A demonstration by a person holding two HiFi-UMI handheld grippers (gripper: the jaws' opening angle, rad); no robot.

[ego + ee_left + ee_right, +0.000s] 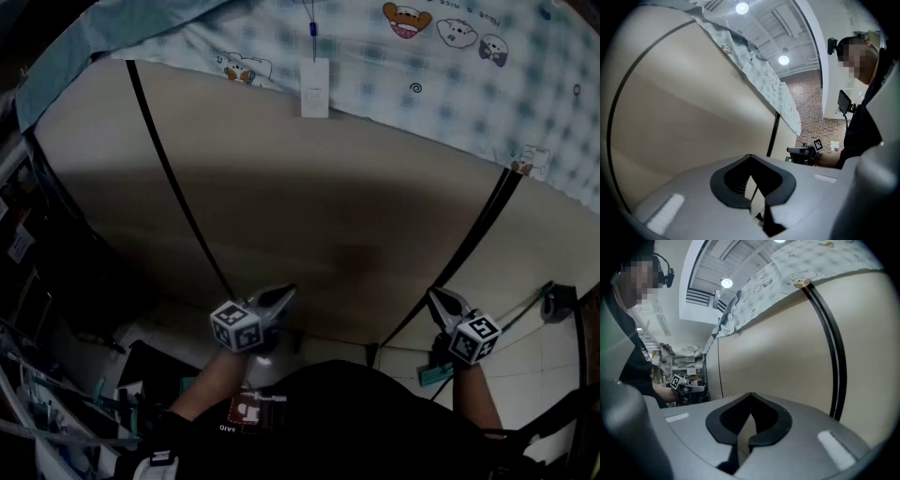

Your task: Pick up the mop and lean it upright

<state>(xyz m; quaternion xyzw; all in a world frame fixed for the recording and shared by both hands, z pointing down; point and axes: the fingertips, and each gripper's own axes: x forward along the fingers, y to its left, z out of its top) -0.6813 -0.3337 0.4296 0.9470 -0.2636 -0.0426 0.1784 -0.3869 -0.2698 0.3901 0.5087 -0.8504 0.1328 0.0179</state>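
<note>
Hovering shut and empty, the left gripper (pixel 287 292) and right gripper (pixel 434 296) face the beige panel (pixel 309 216). A thin pole with a teal end (pixel 433 375), low at the panel's right foot, is probably the mop. I judge it light and stiff; grip mid-handle.

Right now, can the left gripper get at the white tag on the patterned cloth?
Probably: only bare beige panel lies between the left gripper and white tag, though its jaws are shut.

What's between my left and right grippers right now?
In the head view, only the flat beige panel and one thin black strip lie between the left gripper and right gripper.
</note>
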